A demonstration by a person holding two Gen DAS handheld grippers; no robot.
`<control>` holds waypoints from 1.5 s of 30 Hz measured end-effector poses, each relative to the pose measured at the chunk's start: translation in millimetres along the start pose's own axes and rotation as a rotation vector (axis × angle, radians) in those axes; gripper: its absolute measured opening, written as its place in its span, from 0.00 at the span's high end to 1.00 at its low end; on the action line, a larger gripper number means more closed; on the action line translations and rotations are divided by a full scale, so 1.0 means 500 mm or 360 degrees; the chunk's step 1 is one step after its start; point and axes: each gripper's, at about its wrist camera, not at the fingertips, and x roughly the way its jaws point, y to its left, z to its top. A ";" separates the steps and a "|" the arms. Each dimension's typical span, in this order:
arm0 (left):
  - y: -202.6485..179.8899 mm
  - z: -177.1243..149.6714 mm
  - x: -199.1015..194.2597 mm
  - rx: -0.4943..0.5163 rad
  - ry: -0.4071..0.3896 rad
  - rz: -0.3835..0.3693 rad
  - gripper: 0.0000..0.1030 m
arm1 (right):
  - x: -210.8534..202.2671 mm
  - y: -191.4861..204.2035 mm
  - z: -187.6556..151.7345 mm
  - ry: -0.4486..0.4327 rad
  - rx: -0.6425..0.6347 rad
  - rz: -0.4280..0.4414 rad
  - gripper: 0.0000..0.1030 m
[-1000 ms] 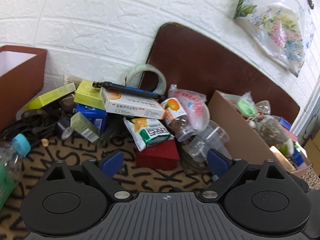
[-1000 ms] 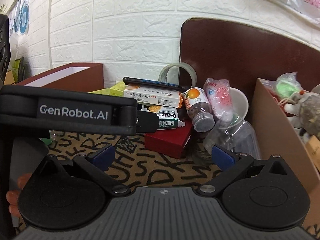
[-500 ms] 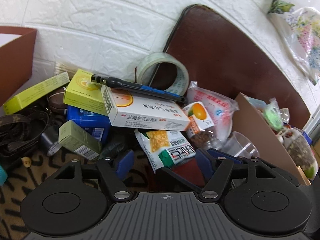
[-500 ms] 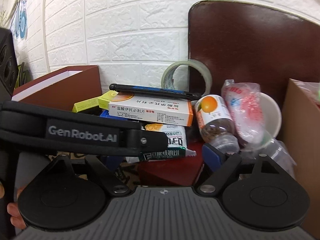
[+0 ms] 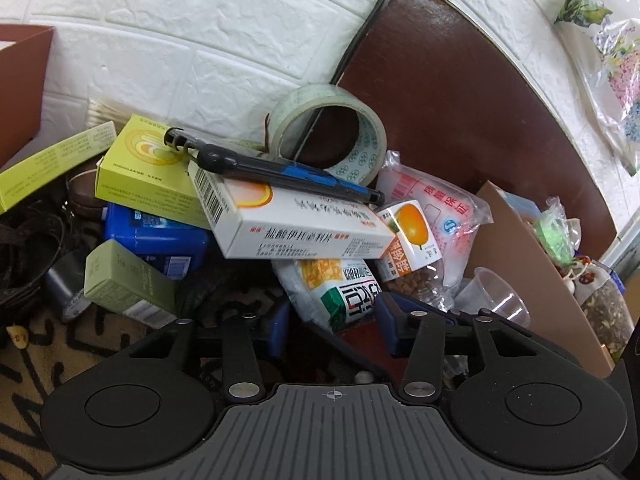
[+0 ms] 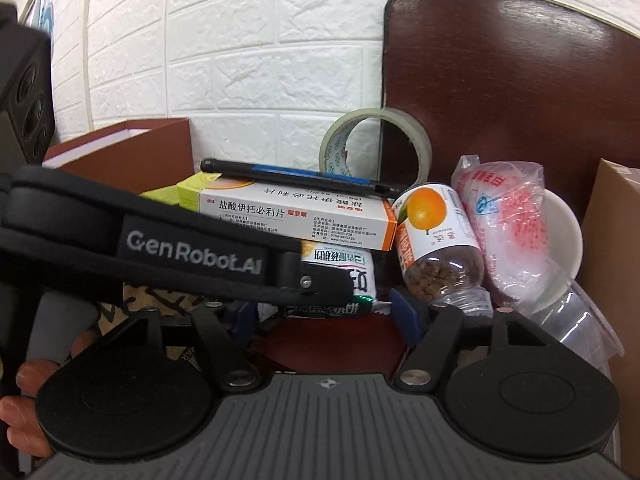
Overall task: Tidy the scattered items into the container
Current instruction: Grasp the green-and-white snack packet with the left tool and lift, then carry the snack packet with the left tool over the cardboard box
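Both your grippers have pushed in: left gripper [image 5: 334, 322] and right gripper [image 6: 324, 314] fingers now pinch narrow around the red box [image 6: 332, 340].

One tape roll [image 5: 328, 132], one pen [image 5: 276, 170]

The heap crowds the white brick wall [image 5: 168, 40]: a white-and-orange medicine carton [image 5: 296, 220] under a black-and-blue pen [image 5: 280, 172] overhangs a green-and-white snack packet [image 5: 340, 288] and the dark red box [image 6: 328, 340] below. An orange-labelled plastic bottle [image 6: 436, 240] and clear cup [image 5: 496, 296] block the right, beside the brown cardboard container's wall [image 5: 532, 280]. Bare patterned tabletop [image 5: 36, 364] lies open lower left.
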 end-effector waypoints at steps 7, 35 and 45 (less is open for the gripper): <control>-0.023 -0.028 -0.050 0.0016 0.0018 0.0002 0.60 | -0.053 0.022 -0.001 0.0005 -0.0059 0.0046 0.41; -0.193 -0.340 -0.223 0.0153 0.0383 -0.0165 0.19 | -0.415 0.053 -0.253 0.0259 0.0183 -0.0041 0.28; -0.190 -0.330 -0.206 0.0215 0.0398 -0.0147 0.31 | -0.399 0.047 -0.251 0.0257 0.0169 -0.0001 0.26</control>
